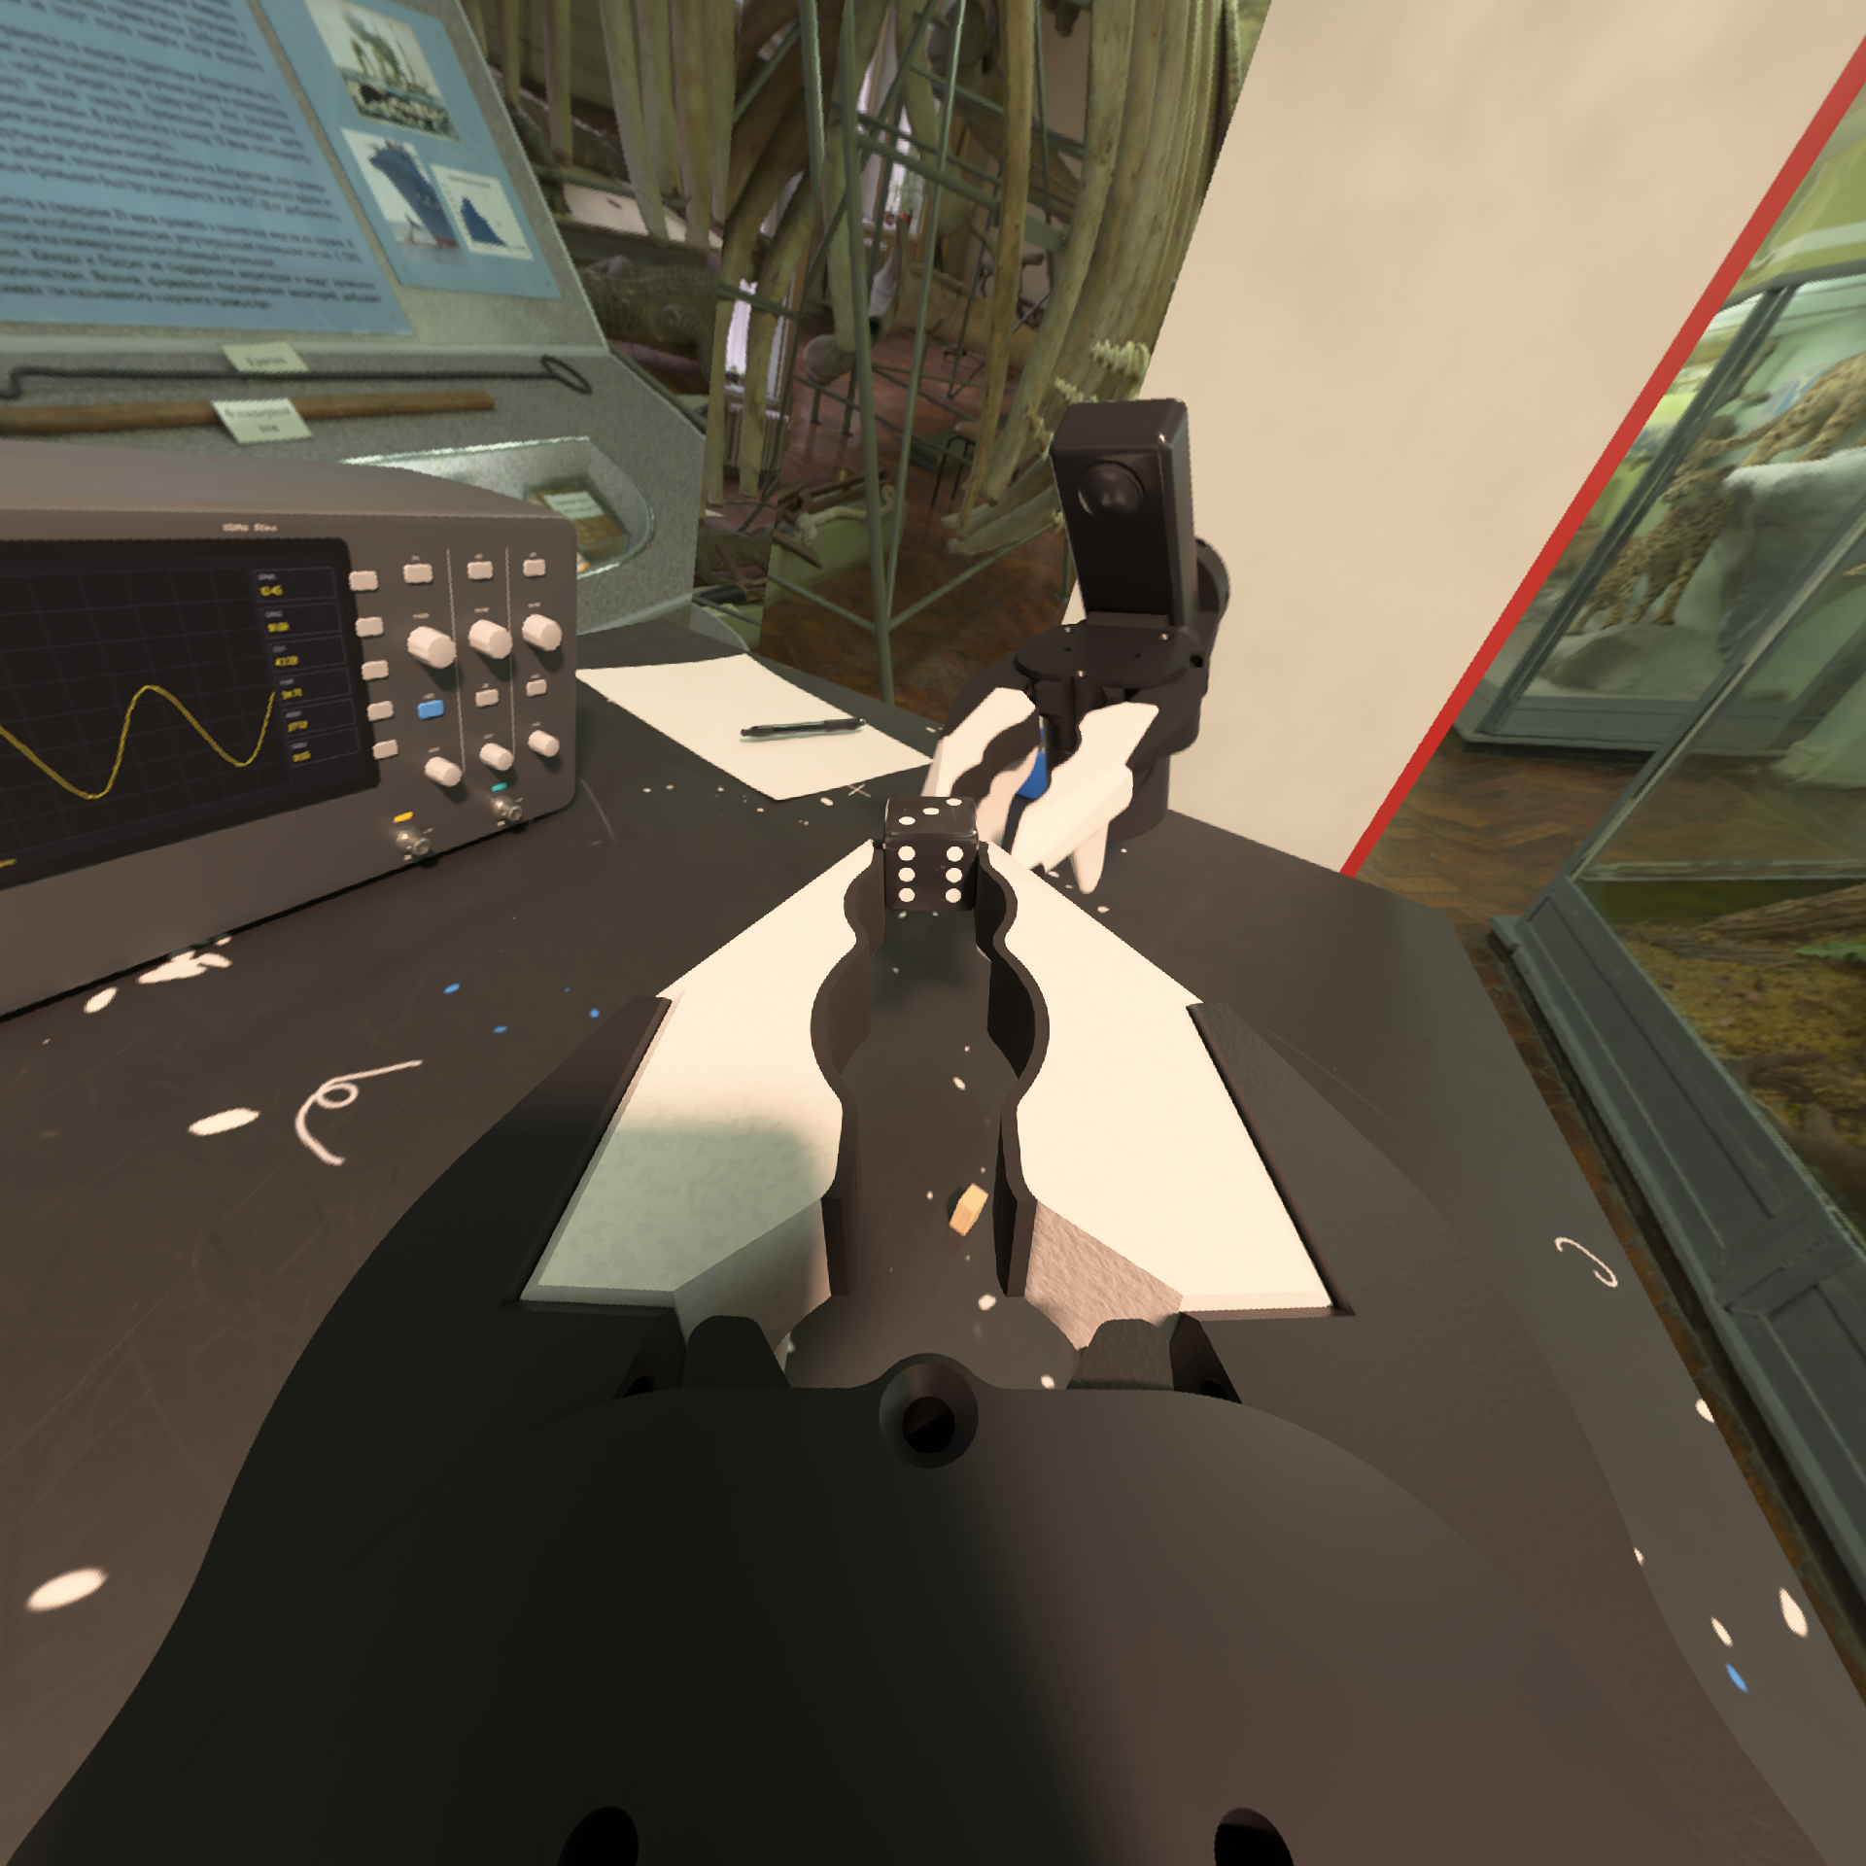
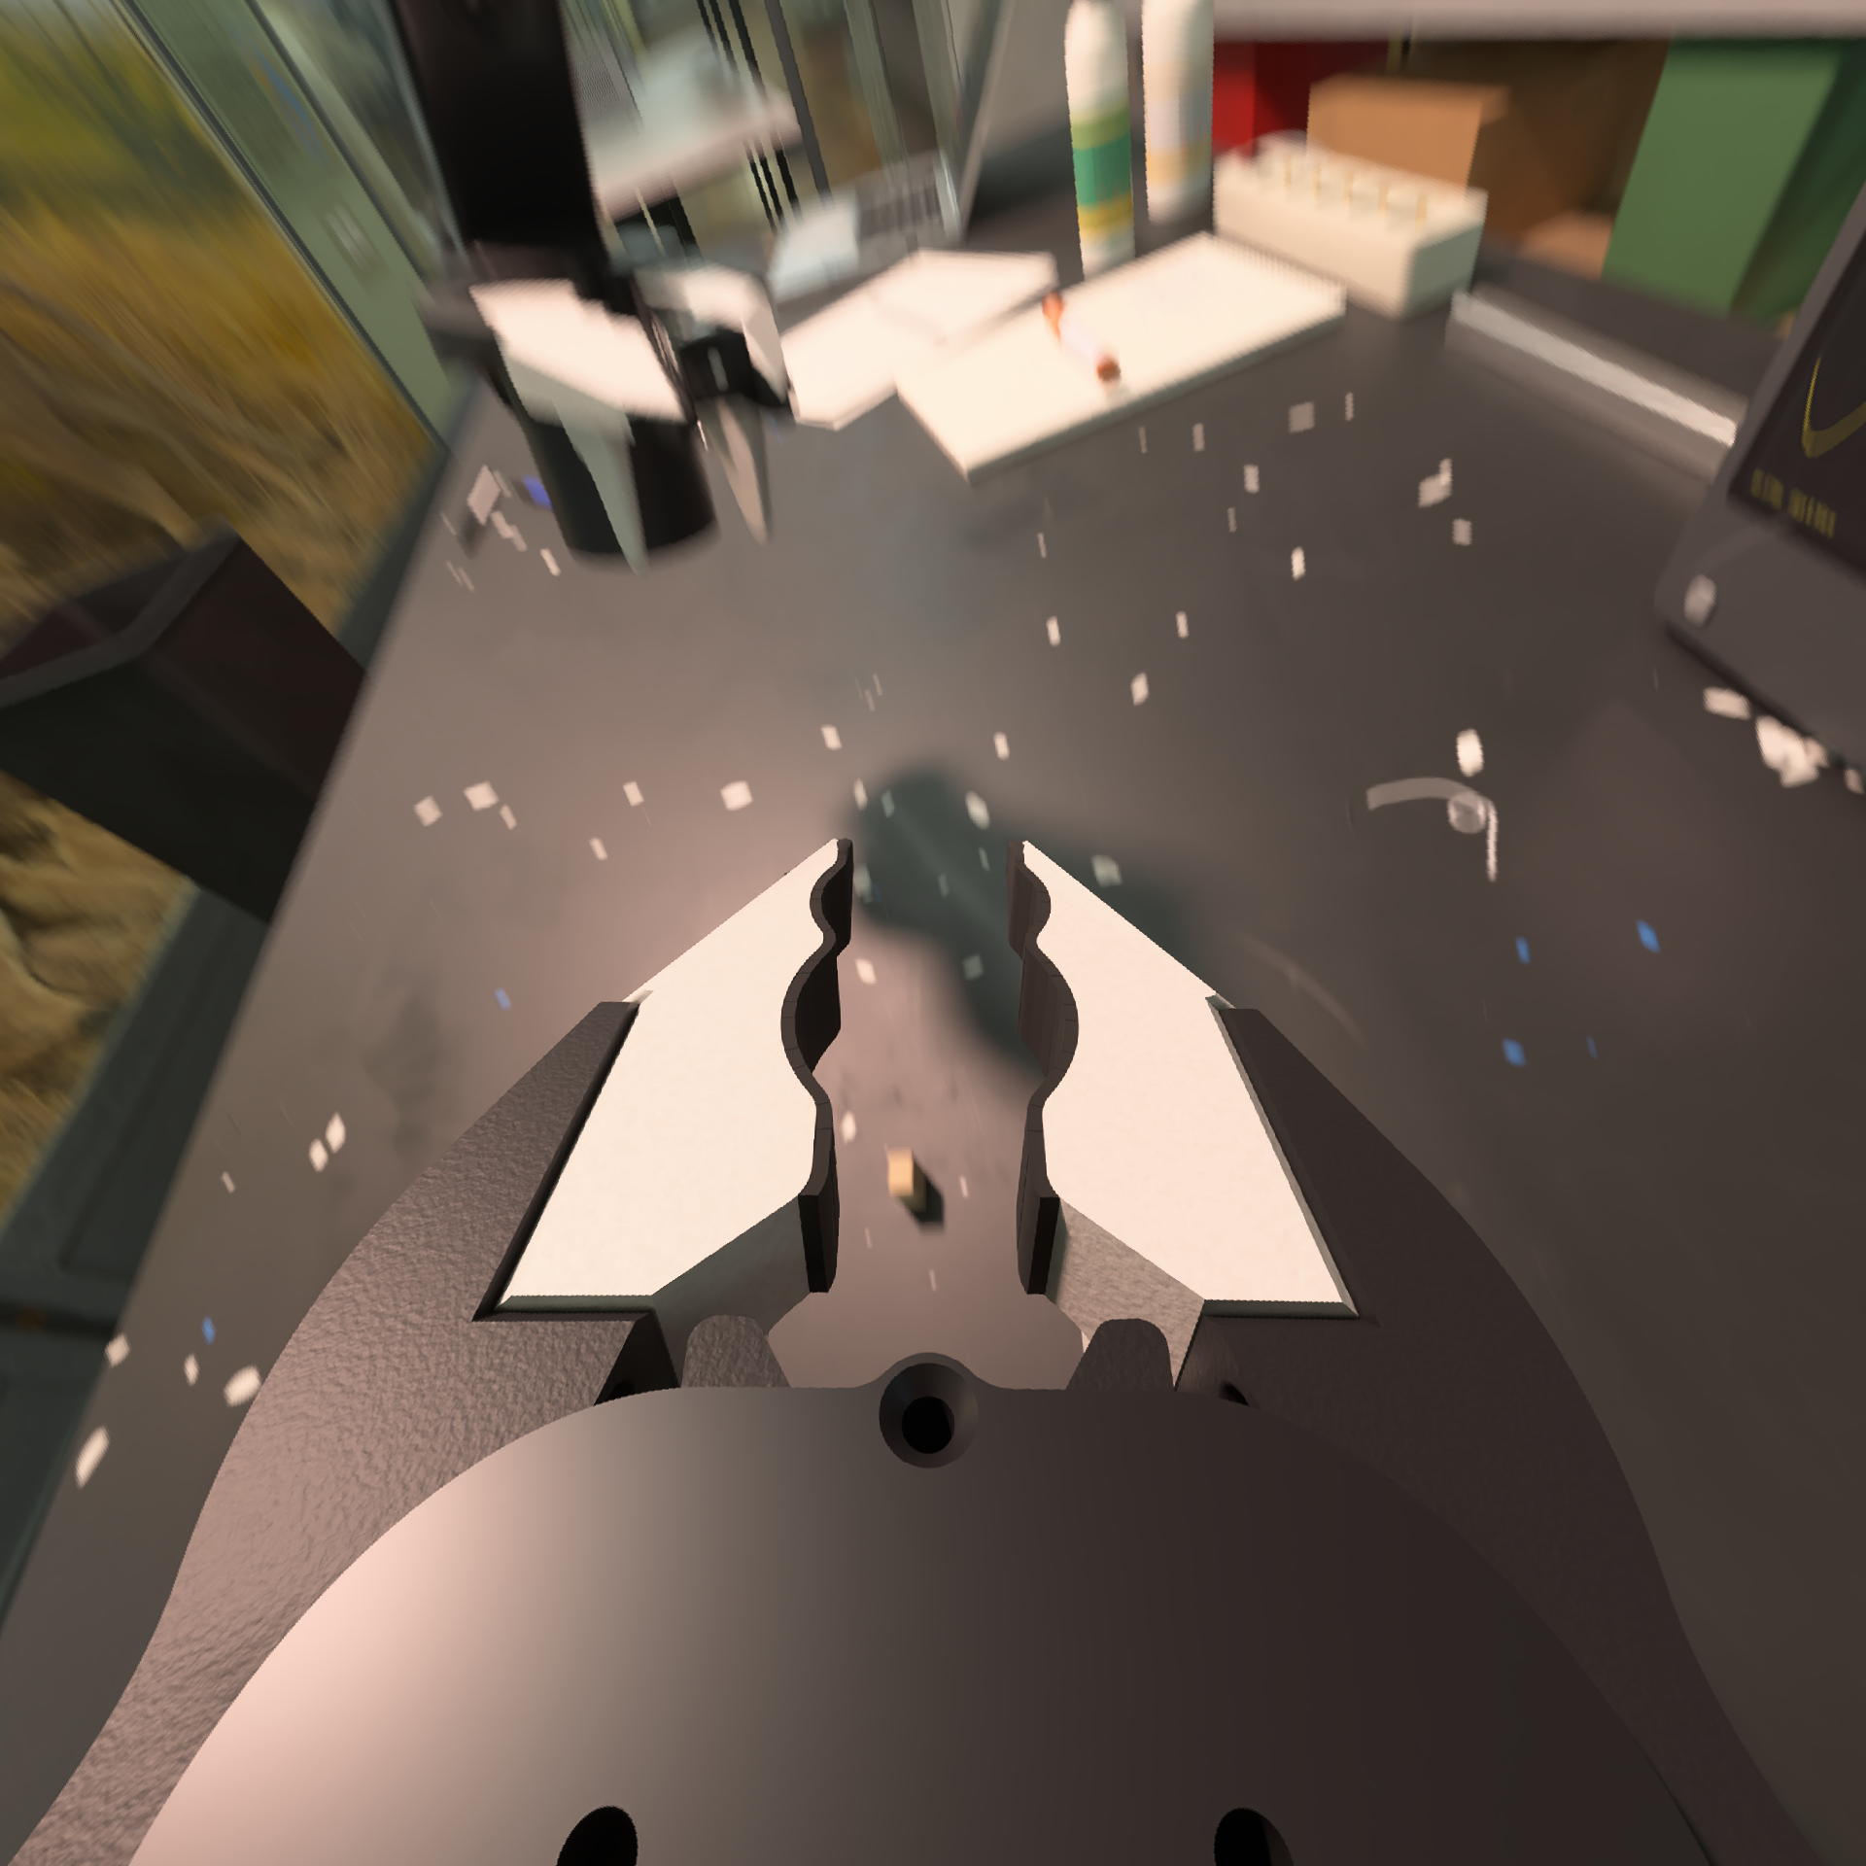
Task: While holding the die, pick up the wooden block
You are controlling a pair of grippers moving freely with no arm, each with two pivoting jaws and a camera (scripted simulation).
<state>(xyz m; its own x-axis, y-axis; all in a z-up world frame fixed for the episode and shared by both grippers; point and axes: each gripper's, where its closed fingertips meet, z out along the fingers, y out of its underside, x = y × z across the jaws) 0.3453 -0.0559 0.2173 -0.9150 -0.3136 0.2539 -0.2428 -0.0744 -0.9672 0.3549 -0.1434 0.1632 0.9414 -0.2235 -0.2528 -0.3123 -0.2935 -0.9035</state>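
My left gripper (image 1: 930, 868) is shut on a black die (image 1: 930, 854) with white pips, held at its fingertips above the dark table (image 1: 303, 1060). The small wooden block (image 1: 967, 1209) lies on the table below, seen between the left fingers. My right gripper (image 2: 930, 868) is open and empty, above the table, with the wooden block (image 2: 902, 1175) showing between its fingers farther down. The right gripper (image 1: 1050, 808) also shows beyond the die in the left wrist view. The left gripper (image 2: 697, 404) shows blurred at the far left in the right wrist view.
An oscilloscope (image 1: 252, 687) stands at the left of the table. White paper with a pen (image 1: 803, 727) lies behind it. Notepads (image 2: 1121, 374), two bottles (image 2: 1106, 131) and a white rack (image 2: 1353, 222) stand at the far end. A glass showcase (image 1: 1666, 909) borders the table's edge.
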